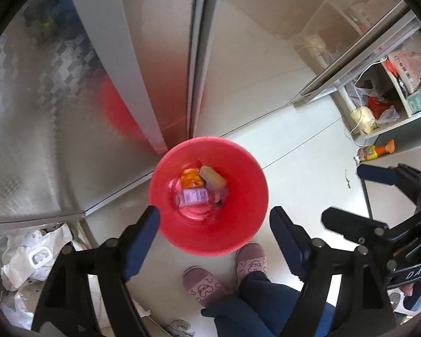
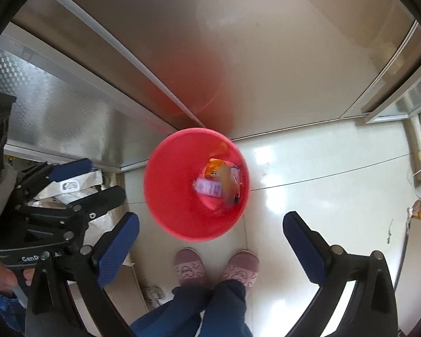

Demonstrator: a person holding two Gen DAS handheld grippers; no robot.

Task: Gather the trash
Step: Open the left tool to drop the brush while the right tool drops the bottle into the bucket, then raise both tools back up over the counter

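- My left gripper [image 1: 214,234] hangs wide open, empty, above the red bin [image 1: 165,205].
- My right gripper [image 2: 210,245] gapes empty too.
- Wrappers [image 1: 195,196] lie at the bin's bottom, on the floor beside the steel cabinet [image 1: 42,140].

At the lower right of the left wrist view, the right hand-held gripper [image 1: 342,193] bears "DAS". At the lower left of the right wrist view, the left hand-held gripper [image 2: 98,179] reads "GenR", the rest hidden.
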